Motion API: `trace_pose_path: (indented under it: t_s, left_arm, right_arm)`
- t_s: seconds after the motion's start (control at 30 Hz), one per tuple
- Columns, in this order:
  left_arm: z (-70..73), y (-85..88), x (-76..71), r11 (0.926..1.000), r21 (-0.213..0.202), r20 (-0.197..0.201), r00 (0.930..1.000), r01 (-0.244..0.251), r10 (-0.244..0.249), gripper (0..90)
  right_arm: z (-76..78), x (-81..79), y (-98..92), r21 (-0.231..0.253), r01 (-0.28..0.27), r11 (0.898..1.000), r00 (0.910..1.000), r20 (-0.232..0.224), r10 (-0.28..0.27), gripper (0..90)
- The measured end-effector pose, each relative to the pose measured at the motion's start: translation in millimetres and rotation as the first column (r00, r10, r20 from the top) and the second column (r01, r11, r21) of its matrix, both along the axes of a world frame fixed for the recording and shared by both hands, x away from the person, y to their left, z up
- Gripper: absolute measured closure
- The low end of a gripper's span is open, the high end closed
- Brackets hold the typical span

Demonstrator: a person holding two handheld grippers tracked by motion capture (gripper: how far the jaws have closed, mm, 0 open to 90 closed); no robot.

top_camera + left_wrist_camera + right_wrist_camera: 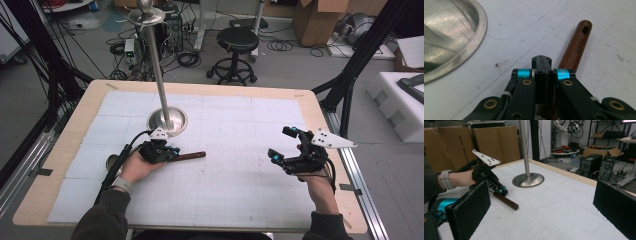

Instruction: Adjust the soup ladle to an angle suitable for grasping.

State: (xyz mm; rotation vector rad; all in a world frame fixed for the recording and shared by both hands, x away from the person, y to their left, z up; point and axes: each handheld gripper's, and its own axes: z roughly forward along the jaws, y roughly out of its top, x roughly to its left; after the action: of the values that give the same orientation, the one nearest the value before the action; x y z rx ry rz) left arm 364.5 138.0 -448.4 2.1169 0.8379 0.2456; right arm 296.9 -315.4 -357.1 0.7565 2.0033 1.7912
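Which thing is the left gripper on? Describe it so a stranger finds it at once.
Start at the steel stand with its round base on the white mat. Just in front of it lies a wooden handle under the left gripper. It is dark brown, with a hole at its free end.

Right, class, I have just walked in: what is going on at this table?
A person holds a gripper in each hand over a white gridded table top. The left gripper, jaws shut, is clamped on a brown wooden handle lying flat on the table, beside the round base of a tall shiny metal stand. The right gripper is held off to the side with its jaws wide open, holding nothing.
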Motion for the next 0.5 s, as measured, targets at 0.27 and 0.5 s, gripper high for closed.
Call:
trace_pose_path:
  t_s: [0.27,0.5]
  left_arm:
    - [2.2,-5.0,-7.7,0.9986,0.024,-0.005,0.9989,0.048,-0.047,89.9]
    - [13.9,1.2,-10.6,0.9985,-0.022,0.033,0.9982,0.051,-0.050,89.7]
  right_arm:
    - [-0.2,0.3,0.2,-0.004,-0.003,1.000,1.0000,0.004,0.003,0.0]
    - [-0.9,0.6,1.6,-0.006,-0.008,1.000,1.0000,-0.004,0.008,0.0]
